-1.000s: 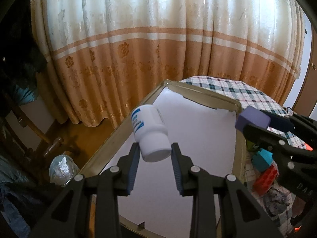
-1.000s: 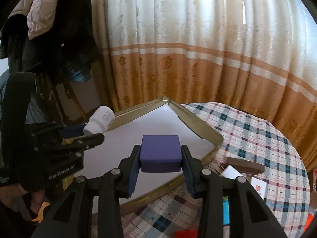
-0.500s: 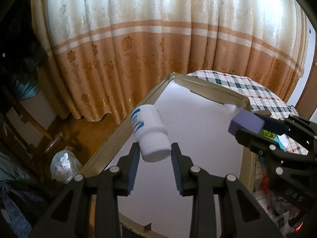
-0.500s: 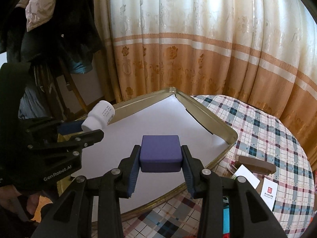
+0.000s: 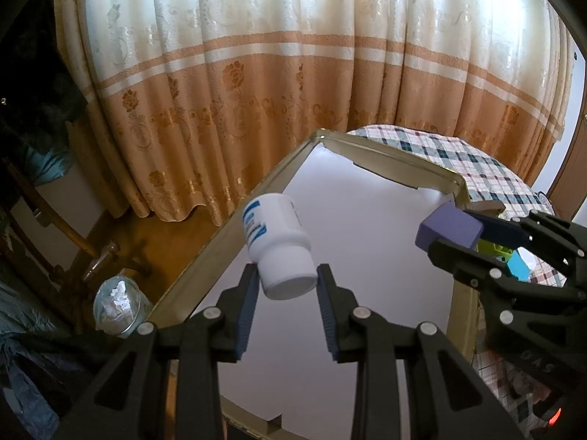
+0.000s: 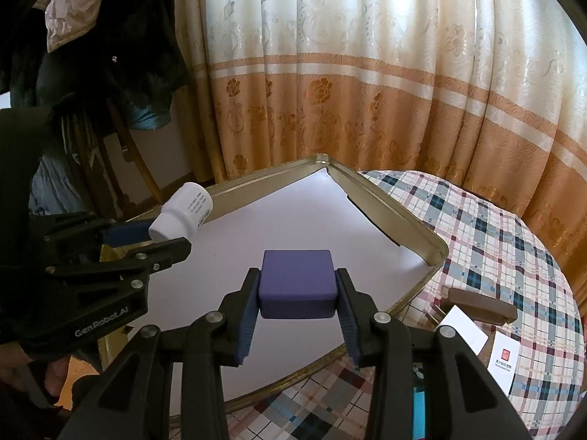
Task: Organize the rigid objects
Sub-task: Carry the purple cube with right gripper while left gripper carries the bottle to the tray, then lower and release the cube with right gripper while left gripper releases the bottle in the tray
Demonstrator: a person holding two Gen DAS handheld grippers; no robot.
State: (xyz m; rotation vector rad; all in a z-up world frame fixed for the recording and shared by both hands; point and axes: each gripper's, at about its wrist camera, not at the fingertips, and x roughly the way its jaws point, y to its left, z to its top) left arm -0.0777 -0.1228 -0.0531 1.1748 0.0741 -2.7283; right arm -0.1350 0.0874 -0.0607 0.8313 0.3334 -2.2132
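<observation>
Patterned curtain (image 5: 293, 73) hangs behind checked tablecloth (image 6: 495, 227).

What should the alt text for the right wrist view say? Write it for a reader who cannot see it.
The right gripper holds a purple block above a white-lined, gold-rimmed tray on a plaid tablecloth. At left, the left gripper holds a white bottle by its cap over the tray's edge. Peach curtains hang behind.

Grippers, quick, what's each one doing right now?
Left gripper: shut on the white plastic pill bottle.
Right gripper: shut on the purple rectangular block.
</observation>
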